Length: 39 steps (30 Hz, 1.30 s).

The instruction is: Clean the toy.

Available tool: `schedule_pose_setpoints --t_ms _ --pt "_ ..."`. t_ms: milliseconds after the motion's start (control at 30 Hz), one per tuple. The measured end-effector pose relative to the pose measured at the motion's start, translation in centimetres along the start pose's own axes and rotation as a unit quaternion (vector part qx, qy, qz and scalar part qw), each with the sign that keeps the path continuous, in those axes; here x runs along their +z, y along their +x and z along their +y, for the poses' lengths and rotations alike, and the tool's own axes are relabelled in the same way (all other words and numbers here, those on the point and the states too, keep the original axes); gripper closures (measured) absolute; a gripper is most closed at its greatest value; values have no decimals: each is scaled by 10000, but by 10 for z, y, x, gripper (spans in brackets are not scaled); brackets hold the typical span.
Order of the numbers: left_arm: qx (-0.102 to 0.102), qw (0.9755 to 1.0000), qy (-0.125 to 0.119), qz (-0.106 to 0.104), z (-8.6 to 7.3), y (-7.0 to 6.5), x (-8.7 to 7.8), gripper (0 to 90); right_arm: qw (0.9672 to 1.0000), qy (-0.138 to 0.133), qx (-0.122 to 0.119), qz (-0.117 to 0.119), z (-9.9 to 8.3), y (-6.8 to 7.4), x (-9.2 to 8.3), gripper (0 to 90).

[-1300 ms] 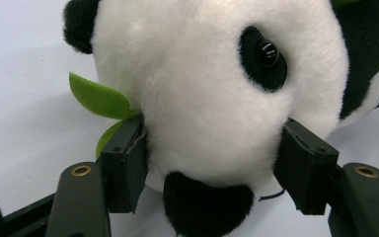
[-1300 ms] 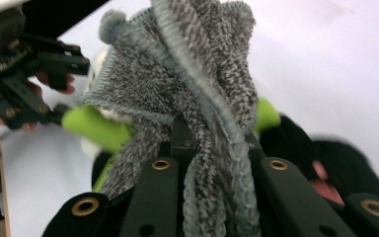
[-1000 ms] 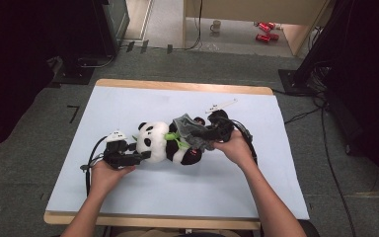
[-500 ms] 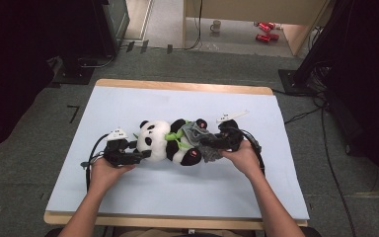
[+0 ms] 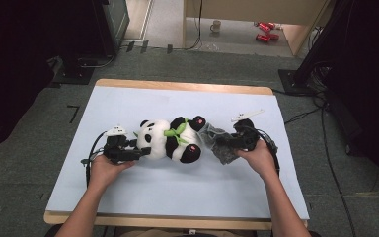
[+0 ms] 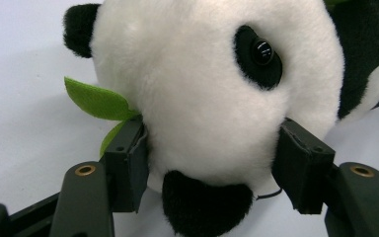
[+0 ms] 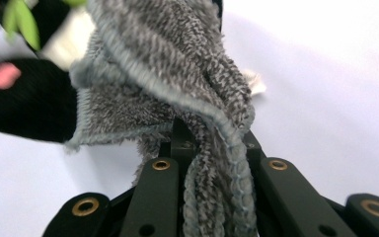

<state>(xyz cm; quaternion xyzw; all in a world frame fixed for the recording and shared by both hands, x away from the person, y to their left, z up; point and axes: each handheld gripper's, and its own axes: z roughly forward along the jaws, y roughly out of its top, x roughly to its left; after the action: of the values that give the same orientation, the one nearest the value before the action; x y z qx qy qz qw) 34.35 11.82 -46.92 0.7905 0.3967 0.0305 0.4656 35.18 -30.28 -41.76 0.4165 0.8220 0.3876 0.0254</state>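
A black-and-white panda plush [image 5: 170, 140] with a green scarf lies on its side on the pale mat [image 5: 128, 197], head to the left. My left gripper [image 5: 137, 148] has its pads on both sides of the panda's head [image 6: 202, 89]; its jaws have just been closing on it. A green leaf [image 6: 96, 101] sticks out beside the left pad [image 6: 128, 158]. My right gripper [image 5: 222, 143] is shut on a grey fuzzy cloth [image 5: 212, 136] just right of the panda's feet. In the right gripper view the cloth [image 7: 168, 64] bunches between the jaws [image 7: 212, 148], with a black foot [image 7: 29, 98] behind it.
The mat covers a wooden table [image 5: 177, 88] with bare mat in front and behind the panda. On the floor beyond stand a mug [image 5: 216, 25] and red cans [image 5: 264, 30]. Cables [image 5: 325, 128] run on the floor at the right.
My right gripper has moved to the right with the grey cloth, drawing it off the panda's body to beside its feet. The left hand has stayed at the head.
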Motion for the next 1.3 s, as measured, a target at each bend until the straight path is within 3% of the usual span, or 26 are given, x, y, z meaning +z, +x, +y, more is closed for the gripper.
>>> schedule_pose_setpoints --t_ms 333,700,800,933,1200,1300 --pt "118 9998 -128 34 -4 -1 0 383 9976 -665 199 51 29 2 -28 781" --pt "251 9993 -235 157 -10 -5 -1 380 9953 -845 333 337 70 13 -4 777" --pt "152 9995 -205 158 -7 -5 0 381 9953 -810 272 458 76 20 7 776" --pt "153 9994 -187 235 -7 -7 0 383 9983 -530 113 201 77 22 21 776" --pt "60 9993 -236 269 -6 -8 1 386 9967 -599 507 213 60 0 27 780" --pt "43 9994 -228 265 -6 -8 1 386 9968 -599 510 153 57 -4 26 781"
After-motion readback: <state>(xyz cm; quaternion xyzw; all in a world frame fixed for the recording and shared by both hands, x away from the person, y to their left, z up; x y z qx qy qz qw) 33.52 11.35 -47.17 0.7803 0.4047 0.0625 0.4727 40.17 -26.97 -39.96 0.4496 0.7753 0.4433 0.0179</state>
